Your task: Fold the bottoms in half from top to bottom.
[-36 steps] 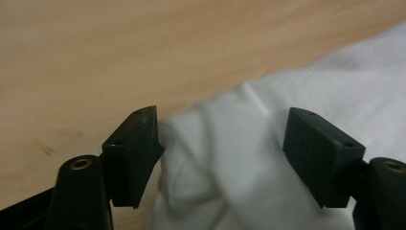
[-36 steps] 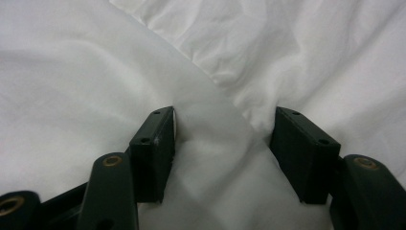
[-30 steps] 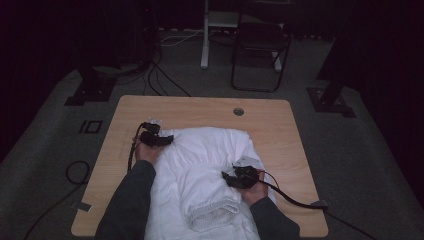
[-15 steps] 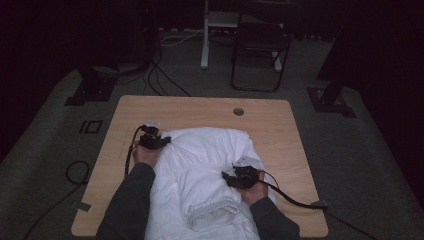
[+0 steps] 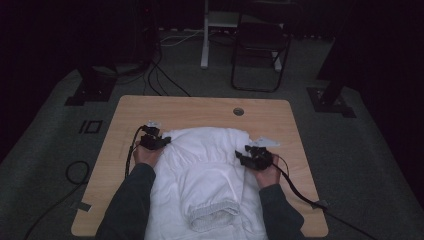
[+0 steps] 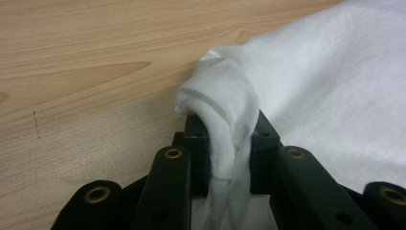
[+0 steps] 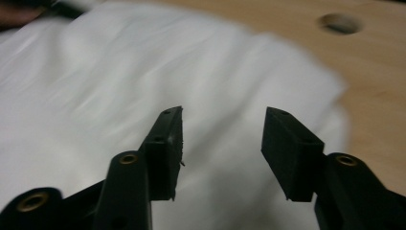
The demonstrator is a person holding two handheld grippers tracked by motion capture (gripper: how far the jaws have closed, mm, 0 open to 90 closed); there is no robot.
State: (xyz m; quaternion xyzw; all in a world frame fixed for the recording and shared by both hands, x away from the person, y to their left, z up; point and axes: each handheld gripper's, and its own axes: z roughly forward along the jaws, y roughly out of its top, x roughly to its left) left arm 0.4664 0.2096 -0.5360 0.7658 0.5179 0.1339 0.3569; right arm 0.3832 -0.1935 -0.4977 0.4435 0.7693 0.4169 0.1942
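Note:
A white garment point(image 5: 205, 170) lies spread on the wooden table point(image 5: 200, 107), its ribbed hem point(image 5: 212, 217) rolled up near the front edge. My left gripper point(image 5: 154, 141) sits at the garment's far left corner. In the left gripper view its jaws point(image 6: 230, 124) have just been closing and are shut on a bunched fold of the white cloth point(image 6: 225, 110). My right gripper point(image 5: 250, 157) hovers at the garment's right side. In the blurred right gripper view it point(image 7: 222, 120) stands open above the cloth point(image 7: 95, 72), jaws just closing a little, with nothing between them.
A round cable hole point(image 5: 238, 111) is in the table's far side, beyond the garment. A chair point(image 5: 260, 45) and stand bases point(image 5: 330, 100) are on the dark carpet behind the table. Cables trail from both grippers over the table edges.
The left gripper's jaws closed on the garment's corner fold. The right gripper moved away from the folded part toward the far right of the garment and lifted slightly.

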